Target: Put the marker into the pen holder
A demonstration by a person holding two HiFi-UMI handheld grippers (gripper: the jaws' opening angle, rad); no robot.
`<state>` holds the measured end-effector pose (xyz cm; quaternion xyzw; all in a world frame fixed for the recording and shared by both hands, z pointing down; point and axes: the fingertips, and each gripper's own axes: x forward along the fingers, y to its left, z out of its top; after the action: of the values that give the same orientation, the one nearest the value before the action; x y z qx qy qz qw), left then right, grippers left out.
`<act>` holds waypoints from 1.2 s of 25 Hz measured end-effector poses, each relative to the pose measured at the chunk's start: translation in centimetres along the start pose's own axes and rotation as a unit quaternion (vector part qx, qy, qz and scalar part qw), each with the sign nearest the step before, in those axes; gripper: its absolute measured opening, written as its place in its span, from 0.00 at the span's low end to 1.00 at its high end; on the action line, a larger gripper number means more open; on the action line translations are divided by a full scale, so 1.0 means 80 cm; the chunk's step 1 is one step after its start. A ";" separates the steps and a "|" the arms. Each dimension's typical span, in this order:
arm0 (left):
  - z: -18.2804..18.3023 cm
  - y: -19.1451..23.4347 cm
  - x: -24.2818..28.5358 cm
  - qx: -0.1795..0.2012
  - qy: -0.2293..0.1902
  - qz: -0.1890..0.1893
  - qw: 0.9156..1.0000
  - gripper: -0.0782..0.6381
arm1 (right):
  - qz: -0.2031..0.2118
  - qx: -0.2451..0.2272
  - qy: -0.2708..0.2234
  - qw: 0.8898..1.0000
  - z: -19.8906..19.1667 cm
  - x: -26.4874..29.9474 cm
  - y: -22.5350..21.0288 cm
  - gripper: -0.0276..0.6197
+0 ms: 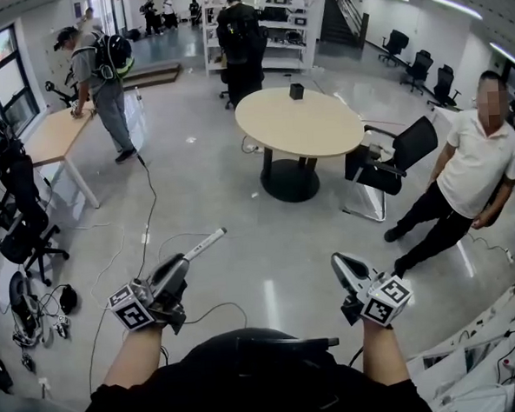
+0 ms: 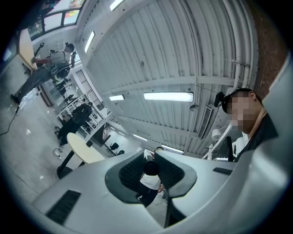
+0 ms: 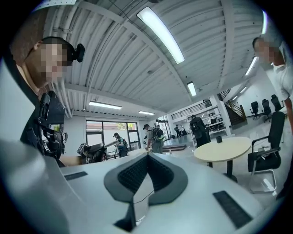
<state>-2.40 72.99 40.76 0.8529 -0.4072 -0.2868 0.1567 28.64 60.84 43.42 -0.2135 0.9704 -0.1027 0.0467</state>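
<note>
grippers [image 1: 183, 261] [image 1: 338, 262] x2 | marker [image 1: 203, 244] x1 | pen holder [image 1: 297, 90] x1 | rnd table [image 1: 323, 131] x1

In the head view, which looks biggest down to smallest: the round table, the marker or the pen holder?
1. round table: clearly largest.
2. marker: maybe only because it's nearer the camera.
3. pen holder: tiny, far off.

The head view looks steeply down, well back from the round table [image 1: 300, 124]; both gripper views face that table from afar, the left tilted upward

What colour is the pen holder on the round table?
Black. The pen holder shows best in the head view, standing on the beige round table.
</note>
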 end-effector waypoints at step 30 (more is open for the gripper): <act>0.143 0.283 0.093 -0.026 0.023 -0.094 0.995 0.20 | -0.080 -0.023 0.031 0.996 0.016 0.249 -0.067 0.05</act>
<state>-19.44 52.76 40.43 0.8895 -0.3140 -0.2907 0.1604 12.98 47.41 42.37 -0.2882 0.9533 -0.0900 0.0037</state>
